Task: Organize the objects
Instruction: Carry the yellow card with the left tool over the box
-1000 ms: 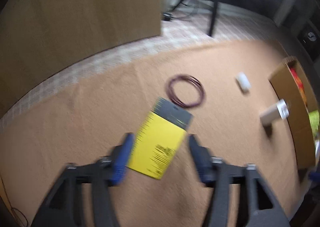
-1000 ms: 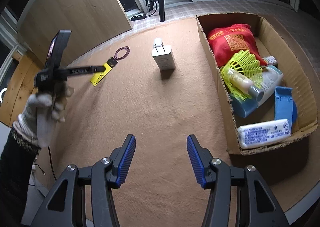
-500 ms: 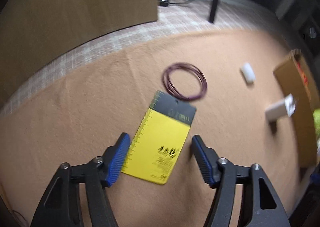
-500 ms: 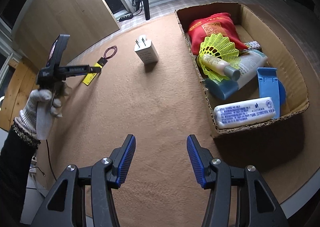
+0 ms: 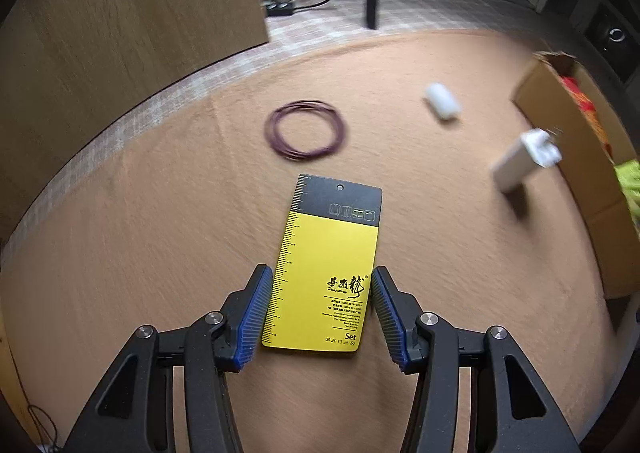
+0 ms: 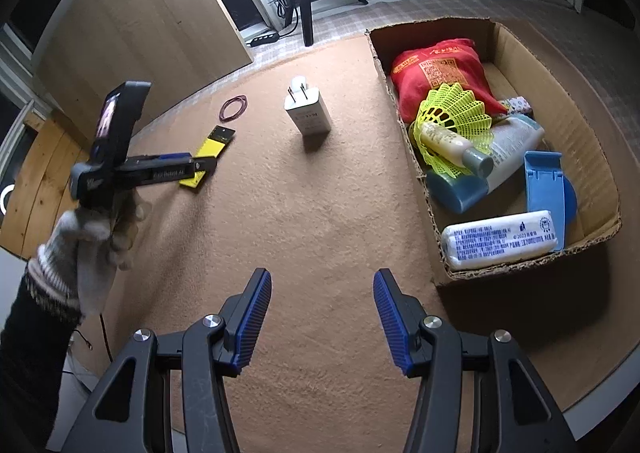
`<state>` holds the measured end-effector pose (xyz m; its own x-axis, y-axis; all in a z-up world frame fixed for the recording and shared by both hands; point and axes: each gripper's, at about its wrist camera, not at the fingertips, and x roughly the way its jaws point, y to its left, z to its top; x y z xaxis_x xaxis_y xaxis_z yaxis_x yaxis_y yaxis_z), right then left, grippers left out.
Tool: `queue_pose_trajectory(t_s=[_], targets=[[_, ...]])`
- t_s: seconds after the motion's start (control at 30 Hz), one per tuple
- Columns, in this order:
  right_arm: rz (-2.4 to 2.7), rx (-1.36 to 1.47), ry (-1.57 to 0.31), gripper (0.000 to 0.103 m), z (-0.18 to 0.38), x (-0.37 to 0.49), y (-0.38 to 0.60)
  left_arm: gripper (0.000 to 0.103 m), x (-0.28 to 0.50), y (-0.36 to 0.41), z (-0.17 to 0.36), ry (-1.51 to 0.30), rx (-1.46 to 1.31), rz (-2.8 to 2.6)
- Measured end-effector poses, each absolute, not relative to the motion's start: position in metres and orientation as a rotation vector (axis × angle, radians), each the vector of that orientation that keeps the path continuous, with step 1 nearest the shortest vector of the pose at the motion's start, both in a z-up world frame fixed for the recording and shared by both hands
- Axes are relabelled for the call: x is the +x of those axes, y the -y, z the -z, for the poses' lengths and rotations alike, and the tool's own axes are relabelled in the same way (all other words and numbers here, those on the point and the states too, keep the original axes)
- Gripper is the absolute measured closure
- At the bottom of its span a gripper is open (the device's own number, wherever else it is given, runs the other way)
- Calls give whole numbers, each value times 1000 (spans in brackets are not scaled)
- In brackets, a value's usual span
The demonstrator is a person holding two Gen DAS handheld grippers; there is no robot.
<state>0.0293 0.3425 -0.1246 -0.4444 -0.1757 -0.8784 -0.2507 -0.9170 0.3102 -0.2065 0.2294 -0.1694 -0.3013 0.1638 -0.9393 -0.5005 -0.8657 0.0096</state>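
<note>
A yellow and black card (image 5: 328, 269) lies flat on the tan carpet. My left gripper (image 5: 322, 305) points down over the card's near half, and its jaws are closing with the card between the blue pads (image 5: 256, 313). The pads stand right at the card's long edges, and I see no firm press. In the right wrist view a gloved hand holds the left gripper (image 6: 176, 169) over the same card (image 6: 208, 149). My right gripper (image 6: 322, 317) hangs open over bare carpet with nothing between its fingers.
A ring of dark red hair ties (image 5: 305, 130) lies just beyond the card. A white charger (image 6: 308, 115) stands mid-carpet, with a small white cylinder (image 5: 442, 101) behind it. The cardboard box (image 6: 556, 101) at right holds a red bag, bottles, a yellow shuttlecock and a blue stand.
My left gripper has come forward over the card, its jaws have narrowed, and the card now lies straight between the pads. The right gripper's opening is unchanged.
</note>
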Motion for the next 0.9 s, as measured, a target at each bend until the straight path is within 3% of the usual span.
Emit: queue_pose_trajectory(t_s=[0.33, 0.9], targets=[[-2563, -1588, -551, 54, 115, 21, -354, 48, -127, -266, 116, -366, -1354, -2224], [-2489, -1489, -477, 53, 105, 25, -412, 48, -85, -359, 68, -324, -1210, -2144]])
